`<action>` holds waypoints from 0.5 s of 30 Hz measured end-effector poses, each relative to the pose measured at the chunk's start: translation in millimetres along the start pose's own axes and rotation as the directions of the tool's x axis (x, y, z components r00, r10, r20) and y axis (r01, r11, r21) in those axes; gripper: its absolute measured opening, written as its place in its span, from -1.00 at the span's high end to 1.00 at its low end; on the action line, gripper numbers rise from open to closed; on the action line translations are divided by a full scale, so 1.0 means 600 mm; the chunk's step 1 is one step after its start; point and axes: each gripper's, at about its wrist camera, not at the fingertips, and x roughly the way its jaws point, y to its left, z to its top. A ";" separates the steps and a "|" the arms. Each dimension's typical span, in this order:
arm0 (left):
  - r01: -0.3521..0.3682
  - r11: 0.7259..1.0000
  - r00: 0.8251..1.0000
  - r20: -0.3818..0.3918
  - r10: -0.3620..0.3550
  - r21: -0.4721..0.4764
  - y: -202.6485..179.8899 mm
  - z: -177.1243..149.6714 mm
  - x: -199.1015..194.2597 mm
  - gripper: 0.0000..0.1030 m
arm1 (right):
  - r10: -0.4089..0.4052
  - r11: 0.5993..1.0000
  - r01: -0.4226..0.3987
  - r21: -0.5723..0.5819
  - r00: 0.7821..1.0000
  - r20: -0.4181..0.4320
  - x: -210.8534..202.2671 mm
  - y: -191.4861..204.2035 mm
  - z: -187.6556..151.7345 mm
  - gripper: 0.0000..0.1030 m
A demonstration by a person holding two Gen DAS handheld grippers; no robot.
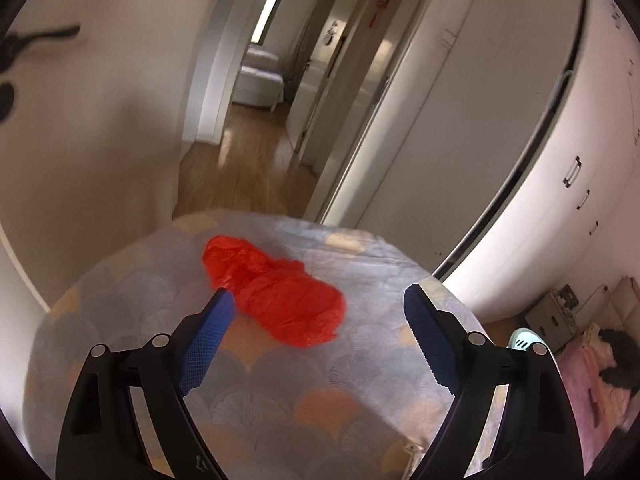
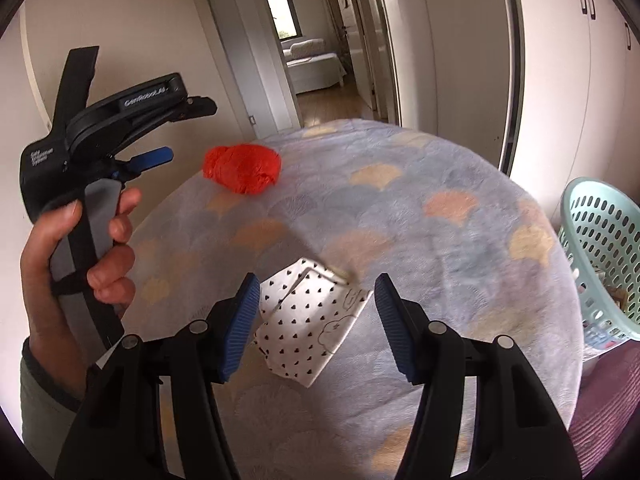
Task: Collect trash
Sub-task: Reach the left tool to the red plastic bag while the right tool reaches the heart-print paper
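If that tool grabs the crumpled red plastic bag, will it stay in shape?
Probably not. The red plastic bag looks thin and wrinkled, so it likely squashes and droops. It seems very light, and on the soft bedspread a push might drag it rather than roll it.

Left tongs (image 1: 316, 296), right tongs (image 2: 316, 286): spread wide.

One crumpled red plastic bag (image 1: 276, 294), one heart-print white wrapper (image 2: 310, 322), one mint basket (image 2: 604, 256), two hand-held grippers.

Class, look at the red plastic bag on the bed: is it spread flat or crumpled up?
Crumpled: the red plastic bag lies bunched in wrinkled folds on the bedspread.
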 end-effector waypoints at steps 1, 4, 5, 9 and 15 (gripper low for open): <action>0.008 1.000 1.000 -0.021 -0.008 -0.027 0.012 0.001 0.012 -0.60 | 0.004 1.000 -0.004 0.000 1.000 -0.009 0.010 0.006 -0.004 -0.18; 0.021 0.994 0.997 -0.073 -0.029 -0.109 0.038 0.007 0.047 -0.60 | -0.003 1.000 0.002 -0.001 1.000 -0.016 0.024 0.016 -0.015 -0.24; 0.013 0.992 0.996 -0.082 -0.024 -0.128 0.044 0.004 0.053 -0.60 | -0.004 1.000 0.004 -0.007 1.000 -0.018 0.027 0.021 -0.017 -0.26; -0.051 0.984 0.993 -0.109 0.032 -0.173 0.053 0.004 0.088 -0.60 | -0.027 0.999 0.026 -0.035 0.999 -0.021 0.038 0.028 -0.023 -0.29; -0.078 0.979 0.990 -0.135 0.053 -0.188 0.060 0.000 0.130 -0.63 | -0.088 0.990 0.084 -0.113 0.996 -0.032 0.048 0.045 -0.032 -0.29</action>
